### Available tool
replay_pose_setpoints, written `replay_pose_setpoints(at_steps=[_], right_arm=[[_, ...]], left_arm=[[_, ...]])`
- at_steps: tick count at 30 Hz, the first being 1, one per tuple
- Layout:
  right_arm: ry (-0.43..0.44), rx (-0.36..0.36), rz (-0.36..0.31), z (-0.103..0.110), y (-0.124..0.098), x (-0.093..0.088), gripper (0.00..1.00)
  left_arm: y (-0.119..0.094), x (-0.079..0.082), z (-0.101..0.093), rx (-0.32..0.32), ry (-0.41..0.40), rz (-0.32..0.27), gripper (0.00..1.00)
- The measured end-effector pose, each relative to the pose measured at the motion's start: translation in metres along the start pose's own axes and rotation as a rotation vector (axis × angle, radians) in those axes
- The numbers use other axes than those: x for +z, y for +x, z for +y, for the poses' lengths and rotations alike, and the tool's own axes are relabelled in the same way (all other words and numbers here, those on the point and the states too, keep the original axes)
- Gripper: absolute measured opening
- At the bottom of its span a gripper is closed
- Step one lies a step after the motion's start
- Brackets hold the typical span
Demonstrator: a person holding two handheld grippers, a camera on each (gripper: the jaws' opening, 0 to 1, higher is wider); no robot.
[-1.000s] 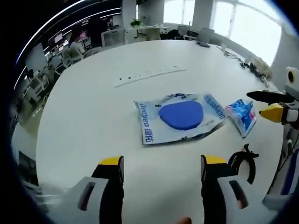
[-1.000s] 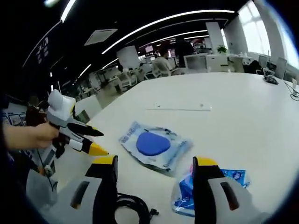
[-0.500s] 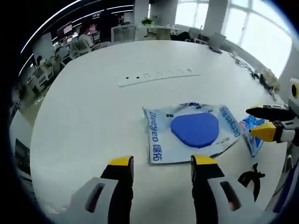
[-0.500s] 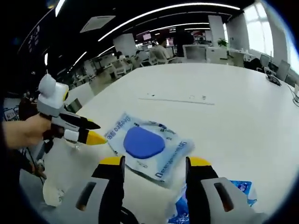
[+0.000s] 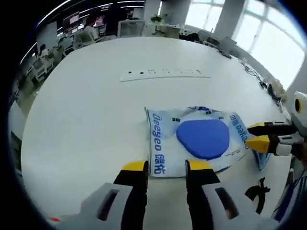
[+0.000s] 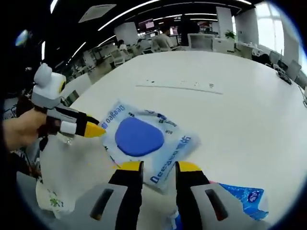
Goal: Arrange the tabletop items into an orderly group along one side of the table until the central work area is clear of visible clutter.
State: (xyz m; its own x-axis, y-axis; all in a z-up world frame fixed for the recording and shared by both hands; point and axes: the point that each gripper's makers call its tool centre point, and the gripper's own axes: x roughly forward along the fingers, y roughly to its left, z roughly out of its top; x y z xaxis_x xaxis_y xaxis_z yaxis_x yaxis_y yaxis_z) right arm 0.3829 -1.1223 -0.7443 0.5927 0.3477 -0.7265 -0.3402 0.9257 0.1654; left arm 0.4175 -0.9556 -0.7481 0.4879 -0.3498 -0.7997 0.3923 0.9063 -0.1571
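Observation:
A flat white-and-blue printed package [image 5: 163, 143] with a blue oval pad [image 5: 204, 139] inside lies on the white table [image 5: 86, 120]. My left gripper [image 5: 166, 166] stands open, jaws narrowed, with the package's near edge between the tips. It shows in the right gripper view as the left gripper [image 6: 91, 129], held by a hand [image 6: 21, 132], at the package's [image 6: 170, 153] left corner. My right gripper [image 6: 159, 167] is open with a small gap over the package's near corner. In the left gripper view the right gripper [image 5: 255, 135] straddles the package's right edge.
A small blue packet [image 6: 244, 201] lies right of my right gripper; its edge [image 5: 261, 157] peeks below that gripper. A black cable [image 5: 254, 189] curls near the table edge. A white power strip [image 5: 163, 74] crosses the far table. A translucent plastic bag [image 6: 57, 167] lies left.
Both grippers moved in to the package from opposite sides. Both pairs of jaws have narrowed a good deal. The package has not clearly shifted.

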Motion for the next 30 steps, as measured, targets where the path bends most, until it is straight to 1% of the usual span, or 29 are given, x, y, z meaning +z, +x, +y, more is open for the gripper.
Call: replay_pose_setpoints(at_steps=[1, 3, 5, 6, 7, 9, 11, 15, 16, 20, 23, 24, 27, 28, 30], right_arm=[[0.006, 0.004, -0.005, 0.001, 0.001, 0.001, 0.19], [0.021, -0.008, -0.002, -0.002, 0.003, 0.000, 0.14], [0.020, -0.027, 0.000, -0.008, 0.005, 0.002, 0.06], [0.002, -0.046, 0.002, -0.011, 0.004, 0.002, 0.01], [-0.004, -0.052, 0.000, -0.011, 0.004, 0.003, 0.01], [-0.007, -0.043, -0.002, -0.007, 0.003, 0.003, 0.00], [0.012, -0.046, -0.009, -0.006, 0.002, 0.004, 0.00], [0.016, -0.067, -0.046, -0.009, -0.005, 0.012, 0.00], [0.029, -0.068, -0.066, -0.009, -0.008, 0.016, 0.00], [0.045, -0.056, -0.093, -0.006, -0.020, 0.022, 0.00], [0.054, -0.054, -0.117, 0.000, -0.034, 0.024, 0.00], [0.058, -0.053, -0.125, 0.003, -0.040, 0.024, 0.00], [0.070, -0.044, -0.147, 0.010, -0.051, 0.023, 0.00], [0.072, -0.040, -0.149, 0.012, -0.054, 0.022, 0.00], [0.062, -0.035, -0.151, 0.018, -0.059, 0.018, 0.00]], left_arm=[[0.000, 0.000, 0.002, 0.006, -0.015, -0.002, 0.21], [-0.001, 0.001, 0.005, 0.010, -0.046, -0.012, 0.17], [-0.003, 0.000, 0.008, 0.026, -0.048, -0.013, 0.10], [-0.004, -0.001, 0.011, 0.041, -0.051, -0.012, 0.07], [-0.004, -0.001, 0.011, 0.038, -0.057, -0.010, 0.05], [-0.005, -0.001, 0.007, 0.016, -0.086, -0.018, 0.03], [-0.008, 0.000, 0.007, 0.029, -0.089, -0.026, 0.02], [-0.011, 0.001, 0.002, 0.007, -0.113, -0.033, 0.01], [-0.013, 0.002, 0.001, 0.005, -0.115, -0.039, 0.01], [-0.025, 0.010, 0.000, 0.002, -0.127, -0.081, 0.01], [-0.038, 0.017, -0.002, -0.015, -0.153, -0.123, 0.01], [-0.043, 0.018, -0.003, -0.018, -0.146, -0.131, 0.01], [-0.054, 0.017, -0.006, -0.018, -0.116, -0.147, 0.01], [-0.061, 0.015, -0.008, -0.017, -0.113, -0.154, 0.01], [-0.070, 0.013, -0.010, -0.023, -0.127, -0.168, 0.01]])
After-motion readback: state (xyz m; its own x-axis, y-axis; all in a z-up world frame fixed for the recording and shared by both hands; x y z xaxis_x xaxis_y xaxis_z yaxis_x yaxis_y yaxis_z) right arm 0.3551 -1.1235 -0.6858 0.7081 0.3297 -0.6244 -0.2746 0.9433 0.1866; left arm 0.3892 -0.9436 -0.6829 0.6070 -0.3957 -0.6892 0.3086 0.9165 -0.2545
